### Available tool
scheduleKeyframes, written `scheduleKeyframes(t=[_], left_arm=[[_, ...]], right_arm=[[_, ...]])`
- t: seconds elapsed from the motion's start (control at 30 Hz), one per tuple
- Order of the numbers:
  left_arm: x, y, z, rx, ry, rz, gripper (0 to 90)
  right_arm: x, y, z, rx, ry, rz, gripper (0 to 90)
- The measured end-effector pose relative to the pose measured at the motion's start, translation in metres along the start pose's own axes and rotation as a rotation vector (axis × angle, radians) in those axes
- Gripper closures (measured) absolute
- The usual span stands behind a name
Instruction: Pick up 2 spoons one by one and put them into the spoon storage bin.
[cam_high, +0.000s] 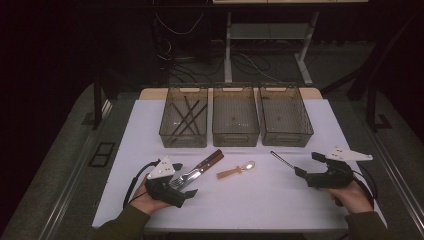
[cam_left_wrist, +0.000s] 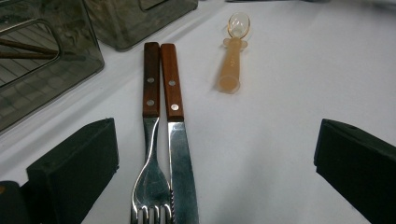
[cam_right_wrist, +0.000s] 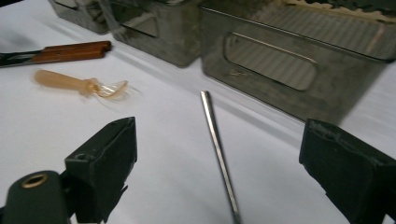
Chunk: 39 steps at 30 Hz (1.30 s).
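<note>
Steel catches my eye first: a thin metal rod lies on the white table toward its right edge, just in front of the right-hand bin, and my right gripper is lined up on its near end with the jaws spread wide and nothing between the pads. In the right gripper view the rod runs straight up the gap between the two black jaws, touching neither. My left gripper sits near the front left of the table, also open and empty, with the tines of a fork and the blade of a knife lying side by side between its jaws; their wooden handles point toward the bins. A small amber plastic spoon lies apart from them near the middle of the table. The left bin already holds several dark sticks; the middle bin looks empty. I judge this as the approach to a pick in a sorting job. Next I need to lower the right jaws around the rod, square to it, and close low enough that the thin, slippery rod doesn't roll away.
</note>
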<state>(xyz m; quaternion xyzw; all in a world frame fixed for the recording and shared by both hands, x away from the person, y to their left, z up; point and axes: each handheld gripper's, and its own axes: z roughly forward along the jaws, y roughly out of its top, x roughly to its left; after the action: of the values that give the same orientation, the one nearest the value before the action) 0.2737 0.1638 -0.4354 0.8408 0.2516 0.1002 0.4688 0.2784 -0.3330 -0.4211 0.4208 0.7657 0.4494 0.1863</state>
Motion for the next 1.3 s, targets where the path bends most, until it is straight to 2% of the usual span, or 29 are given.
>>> scheduleKeyframes(t=[0.2, 0.43, 0.63, 0.73, 0.83, 0.9, 0.93, 1.1, 1.3], left_arm=[[0.002, -0.001, 0.000, 0.010, -0.004, 0.006, 0.0], [0.006, -0.002, -0.003, 0.011, 0.014, 0.004, 0.0], [0.005, -0.003, -0.001, 0.014, 0.011, 0.008, 0.0], [0.005, -0.003, -0.002, 0.012, 0.013, 0.005, 0.0], [0.005, -0.003, -0.002, 0.014, 0.014, 0.006, 0.0], [0.005, -0.003, -0.002, 0.014, 0.014, 0.005, 0.0], [0.005, -0.003, -0.002, 0.013, 0.014, 0.004, 0.0], [0.005, -0.003, -0.001, 0.018, 0.013, 0.007, 0.0], [0.005, -0.003, -0.001, 0.019, 0.014, 0.002, 0.0]], right_arm=[[-0.014, -0.003, -0.006, 0.003, -0.015, 0.017, 11.6], [-0.025, -0.008, -0.007, 0.071, -0.027, 0.045, 11.6], [-0.034, -0.009, -0.007, 0.123, -0.028, 0.072, 12.0], [-0.036, -0.011, -0.007, 0.139, -0.036, 0.090, 15.6], [-0.039, -0.012, -0.010, 0.147, -0.023, 0.099, 26.3], [-0.039, -0.013, -0.012, 0.166, -0.001, 0.112, 36.5], [-0.039, -0.015, -0.013, 0.177, 0.004, 0.111, 38.8], [-0.039, -0.020, -0.016, 0.221, 0.005, 0.112, 41.7], [-0.039, -0.027, -0.020, 0.239, 0.013, 0.108, 45.7]])
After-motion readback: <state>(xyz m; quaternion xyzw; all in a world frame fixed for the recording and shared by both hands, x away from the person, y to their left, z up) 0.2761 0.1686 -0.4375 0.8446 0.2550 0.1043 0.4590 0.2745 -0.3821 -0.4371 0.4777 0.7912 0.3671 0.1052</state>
